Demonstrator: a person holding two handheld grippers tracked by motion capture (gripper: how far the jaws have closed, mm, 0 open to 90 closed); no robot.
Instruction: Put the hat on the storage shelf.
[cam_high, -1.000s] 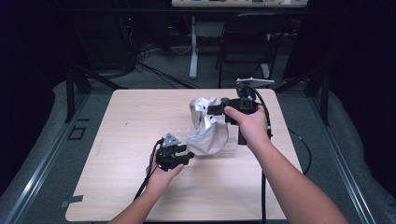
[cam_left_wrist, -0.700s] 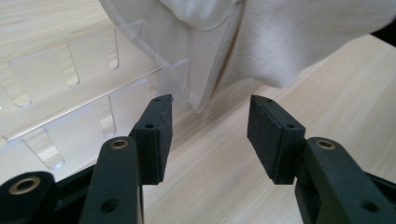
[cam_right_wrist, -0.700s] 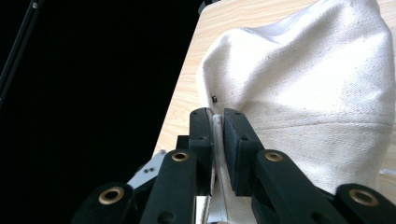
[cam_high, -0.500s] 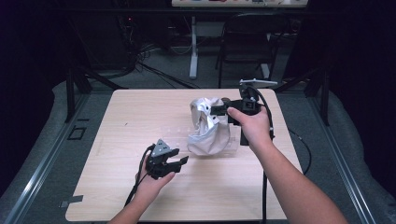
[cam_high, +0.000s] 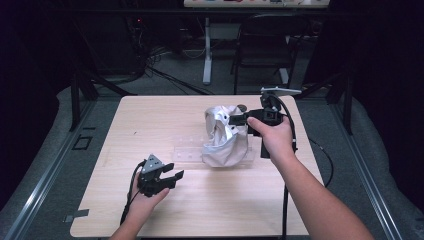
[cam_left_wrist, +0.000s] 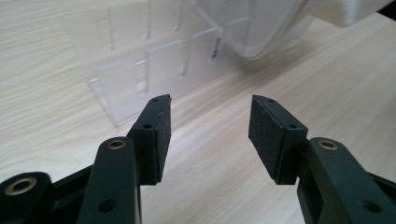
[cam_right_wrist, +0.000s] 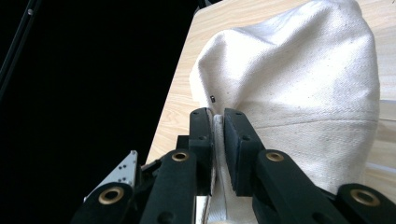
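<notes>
Right tongs (cam_high: 234, 119) clamped on the edge of a white cloth bag (cam_high: 223, 135), holding it up over the right-centre of the wooden worktop (cam_high: 150, 120). The bag's lower part rests on a clear plastic organizer tray (cam_high: 192, 154). Left tongs (cam_high: 172, 176) spread wide, empty, low near the front left, apart from the tray.

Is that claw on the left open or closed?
Open: the left gripper has bare table between its fingers, holding nothing.
</notes>
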